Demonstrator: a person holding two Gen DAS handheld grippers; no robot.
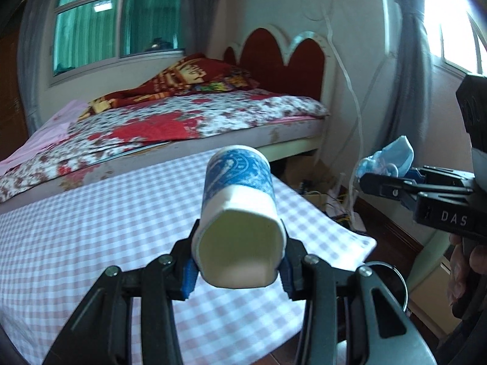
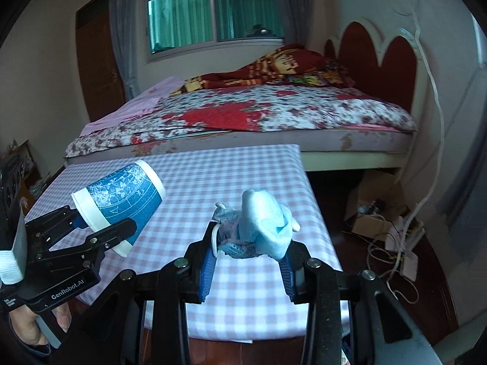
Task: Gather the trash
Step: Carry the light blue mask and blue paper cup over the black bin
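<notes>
My left gripper (image 1: 239, 269) is shut on a blue and white paper cup (image 1: 240, 213). It grips the cup at its squashed white rim, with the cup's base pointing away, above the checked table (image 1: 91, 237). The same cup (image 2: 121, 206) and the left gripper (image 2: 100, 228) show at the left of the right wrist view. My right gripper (image 2: 252, 261) is shut on a crumpled light blue face mask (image 2: 261, 225) above the table (image 2: 237, 170). In the left wrist view the mask (image 1: 386, 159) and right gripper (image 1: 380, 179) show at the right.
A bed (image 2: 258, 115) with a floral cover stands just behind the table. A cardboard box (image 2: 374, 213) and tangled cables (image 2: 395, 243) lie on the floor to the right. A round dark container rim (image 1: 389, 276) shows below the table's right edge.
</notes>
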